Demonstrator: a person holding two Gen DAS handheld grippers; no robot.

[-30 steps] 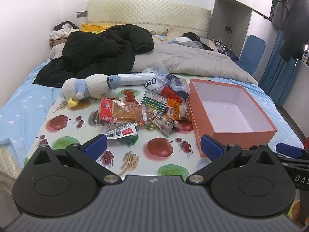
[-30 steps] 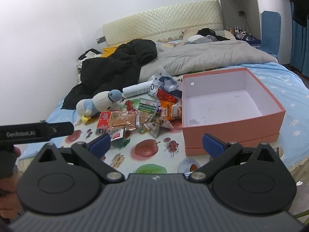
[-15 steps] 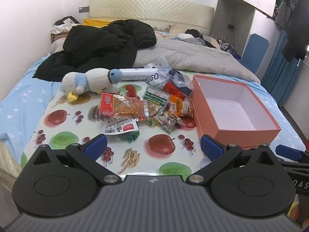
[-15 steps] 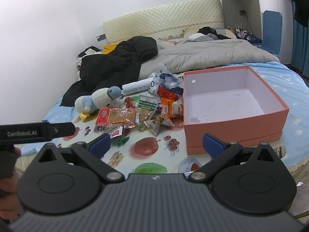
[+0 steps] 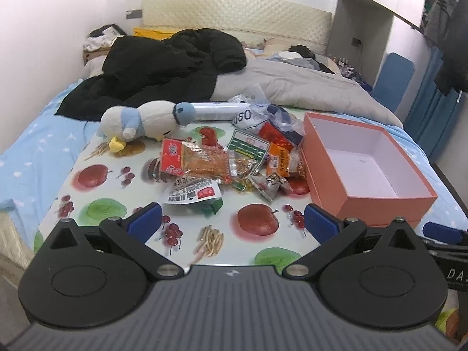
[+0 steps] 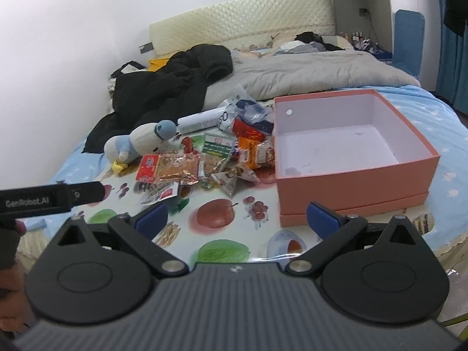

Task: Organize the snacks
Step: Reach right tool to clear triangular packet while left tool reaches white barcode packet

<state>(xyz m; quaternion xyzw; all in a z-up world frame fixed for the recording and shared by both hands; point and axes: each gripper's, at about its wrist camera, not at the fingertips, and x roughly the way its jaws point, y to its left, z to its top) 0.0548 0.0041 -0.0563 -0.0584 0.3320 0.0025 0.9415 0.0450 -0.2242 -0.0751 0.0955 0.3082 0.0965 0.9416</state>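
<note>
Left gripper: bottom middle of left wrist view. Blue fingers wide apart, nothing btwn them. Hangs over near edge of the table, not touching any snack.
Right gripper: bottom middle of right wrist view. Fingers also wide apart, holding nothing. Its right finger tip sits in front of the box's near wall; touching or not, can't tell.
Snack pile: middle of left wrist view, on the table, just left of the box. Lots of packets lying on top of each other.
Orange-red packet: left part of pile, see-through w/ red label end.
White packet: nearest to left gripper, has barcode and red sticker, lies flat on a green bit.
Green-white packet: middle of pile, partly under other packets.
Small brown packets: front right of pile, near the box corner.
Pink box: right side of both views, open, white inside, no snacks in it.
Table: fruit pics on its cover, stands on the bed.
Toy penguin: upper left of pile, lying on its side.
White tube: behind the pile, lying flat, beside the penguin's head.
Black coat: upper left, on the bed behind the table.
Grey blanket: upper right, on the bed.
Hand: lower left edge of right wrist view, holding the other gripper's handle.
</note>
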